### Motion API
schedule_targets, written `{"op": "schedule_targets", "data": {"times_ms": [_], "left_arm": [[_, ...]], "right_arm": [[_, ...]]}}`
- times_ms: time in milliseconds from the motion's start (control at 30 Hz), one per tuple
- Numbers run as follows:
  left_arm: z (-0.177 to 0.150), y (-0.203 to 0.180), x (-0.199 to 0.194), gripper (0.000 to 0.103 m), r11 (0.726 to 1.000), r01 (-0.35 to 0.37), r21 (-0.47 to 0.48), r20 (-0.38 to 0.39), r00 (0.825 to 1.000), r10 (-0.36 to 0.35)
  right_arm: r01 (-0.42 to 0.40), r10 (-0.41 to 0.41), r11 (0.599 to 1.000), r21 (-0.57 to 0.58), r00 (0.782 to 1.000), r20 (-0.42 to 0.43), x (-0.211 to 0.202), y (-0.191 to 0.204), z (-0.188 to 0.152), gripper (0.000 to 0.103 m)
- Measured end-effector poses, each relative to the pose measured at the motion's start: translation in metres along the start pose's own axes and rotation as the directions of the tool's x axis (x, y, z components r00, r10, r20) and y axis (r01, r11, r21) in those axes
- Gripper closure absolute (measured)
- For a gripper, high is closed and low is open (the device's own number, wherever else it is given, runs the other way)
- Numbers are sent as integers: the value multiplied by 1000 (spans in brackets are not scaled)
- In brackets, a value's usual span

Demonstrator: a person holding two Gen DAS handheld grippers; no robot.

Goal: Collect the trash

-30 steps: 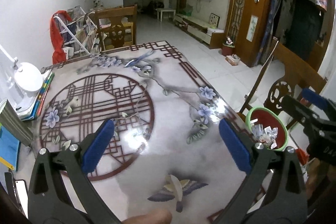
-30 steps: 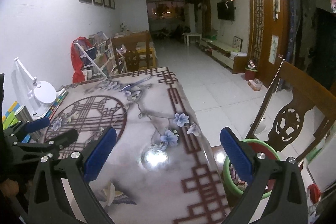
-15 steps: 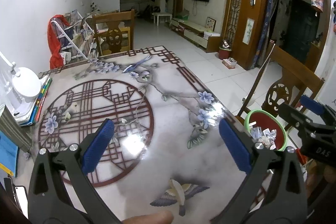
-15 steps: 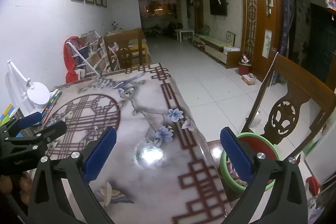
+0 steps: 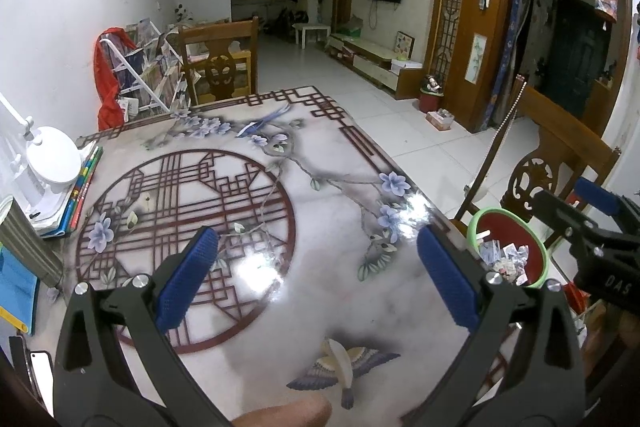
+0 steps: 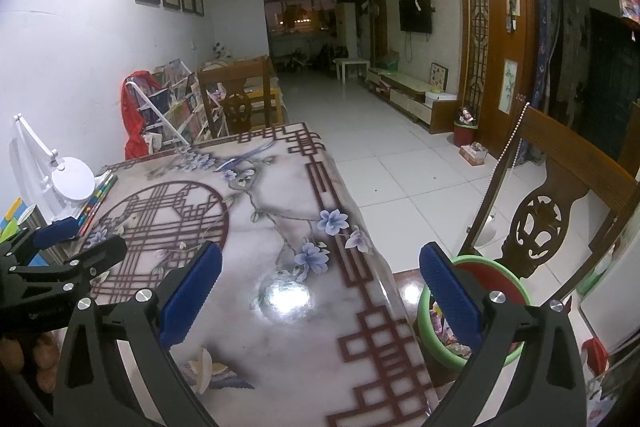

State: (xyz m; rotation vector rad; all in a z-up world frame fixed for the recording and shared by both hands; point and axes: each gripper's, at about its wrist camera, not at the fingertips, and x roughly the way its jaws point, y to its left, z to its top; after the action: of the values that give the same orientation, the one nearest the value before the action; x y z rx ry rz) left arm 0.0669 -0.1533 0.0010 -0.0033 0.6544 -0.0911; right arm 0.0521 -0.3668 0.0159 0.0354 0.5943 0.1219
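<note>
Left claw point(image 5: 318, 283): held above the desk point(image 5: 320, 287), blue pads spread wide, nothing between them. It also shows at the left edge of the right wrist view, over the desk's left side.

Right claw point(image 6: 320, 297): blue pads spread wide, nothing held. It straddles the desk's right edge, with its right pad point(image 6: 448, 297) in front of the bin point(image 6: 424, 311). In the left wrist view it enters from the right edge, near the bin and the chair point(image 5: 560, 163).

Bin: green rim, red inside, standing just beside the desk's right edge and in front of the carved wooden chair. What it rests on cannot be told.

Trash point(image 5: 502, 259): crumpled paper scraps, white and pale coloured, lying inside the bin. In the right wrist view only a little of it shows behind the right pad.

Desk surface: glossy printed cover with a dark red lattice circle, blue flowers and birds; two bright reflections of the ceiling light.

Along the desk's left side: a white desk lamp point(image 5: 52, 159) and a bundle of coloured pencils point(image 5: 84, 183) just beside it. A phone point(image 5: 40, 371) lies at the near left corner.

A second wooden chair point(image 5: 222, 63) stands at the far end of the desk, with a rack of books point(image 5: 144, 67) beside it against the wall.
</note>
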Motion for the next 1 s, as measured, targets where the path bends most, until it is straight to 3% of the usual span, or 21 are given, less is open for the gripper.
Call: {"op": "schedule_targets", "data": {"times_ms": [1000], "left_arm": [[-3,6,-3,5,1000,-8,-11,2,1000,8]], "right_arm": [[0,0,1000,-2,1000,-7,1,5,-1,7]]}}
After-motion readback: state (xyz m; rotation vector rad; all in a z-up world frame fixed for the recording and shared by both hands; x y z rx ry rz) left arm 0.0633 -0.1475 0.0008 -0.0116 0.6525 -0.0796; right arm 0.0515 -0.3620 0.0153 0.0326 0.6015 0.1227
